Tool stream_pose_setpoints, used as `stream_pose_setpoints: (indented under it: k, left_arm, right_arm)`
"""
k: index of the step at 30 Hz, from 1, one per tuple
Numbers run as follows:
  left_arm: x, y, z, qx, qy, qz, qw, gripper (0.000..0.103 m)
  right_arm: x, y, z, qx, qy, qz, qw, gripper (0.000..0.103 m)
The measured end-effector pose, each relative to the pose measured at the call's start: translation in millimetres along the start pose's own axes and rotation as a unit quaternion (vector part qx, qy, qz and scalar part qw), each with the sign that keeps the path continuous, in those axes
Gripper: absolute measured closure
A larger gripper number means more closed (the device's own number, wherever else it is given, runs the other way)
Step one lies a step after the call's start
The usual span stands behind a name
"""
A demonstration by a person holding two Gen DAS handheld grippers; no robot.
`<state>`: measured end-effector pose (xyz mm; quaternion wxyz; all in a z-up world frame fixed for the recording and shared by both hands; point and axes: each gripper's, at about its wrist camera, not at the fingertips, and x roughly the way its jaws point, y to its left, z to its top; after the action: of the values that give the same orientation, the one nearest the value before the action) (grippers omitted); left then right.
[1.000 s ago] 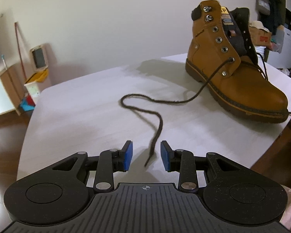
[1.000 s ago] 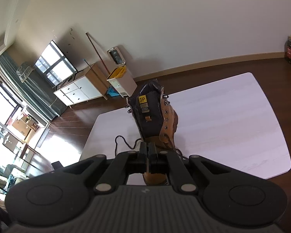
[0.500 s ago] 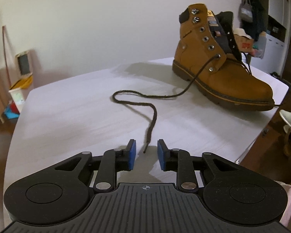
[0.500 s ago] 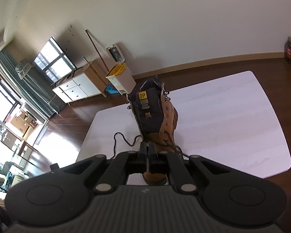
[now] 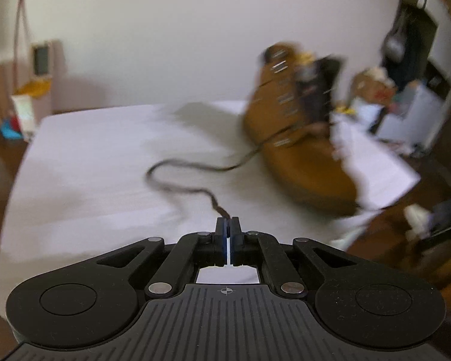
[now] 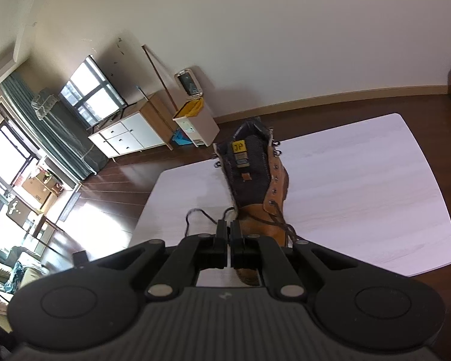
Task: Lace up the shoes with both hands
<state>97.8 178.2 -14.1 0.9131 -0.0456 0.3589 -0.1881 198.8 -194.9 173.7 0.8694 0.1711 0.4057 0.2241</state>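
A tan leather boot [image 5: 297,150] stands on the white table [image 5: 90,162], blurred by motion in the left wrist view. Its dark brown lace [image 5: 177,186] snakes across the table from a lower eyelet. My left gripper [image 5: 228,221] is shut on the lace's free end. In the right wrist view the boot [image 6: 255,186] is seen from above with its dark tongue facing me. My right gripper [image 6: 228,225] is shut just above the boot's toe. I cannot tell whether it pinches the other lace strand [image 6: 281,224].
The table's edge [image 5: 406,183] runs close behind the boot, with clutter and a box beyond. A bin [image 6: 195,123], a white cabinet [image 6: 129,135] and a wooden floor surround the table in the right wrist view.
My left gripper has closed on the lace tip and swung, blurring its view. The right gripper stays shut over the boot, almost still.
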Motion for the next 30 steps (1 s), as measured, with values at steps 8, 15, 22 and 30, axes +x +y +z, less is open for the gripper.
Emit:
stream_pose_setpoints:
  k: [8, 15, 22, 30]
  left_arm:
    - [-94, -91, 44, 0.027, 0.008, -0.105, 0.994, 0.102]
    - [-169, -144, 75, 0.027, -0.044, -0.184, 0.9816, 0.102]
    - [-227, -175, 107, 0.028, -0.145, -0.204, 0.9677, 0.102]
    - [-290, -197, 119, 0.071, -0.222, -0.175, 0.9565, 0.102]
  right_arm:
    - [-55, 18, -11, -0.03, 0.0, 0.017, 0.999, 0.101]
    - [-114, 25, -30, -0.017, -0.039, 0.08, 0.996, 0.101]
    - [-161, 42, -32, -0.034, -0.092, 0.143, 0.985, 0.102]
    - [-210, 75, -28, -0.098, -0.128, 0.17, 0.972, 0.102]
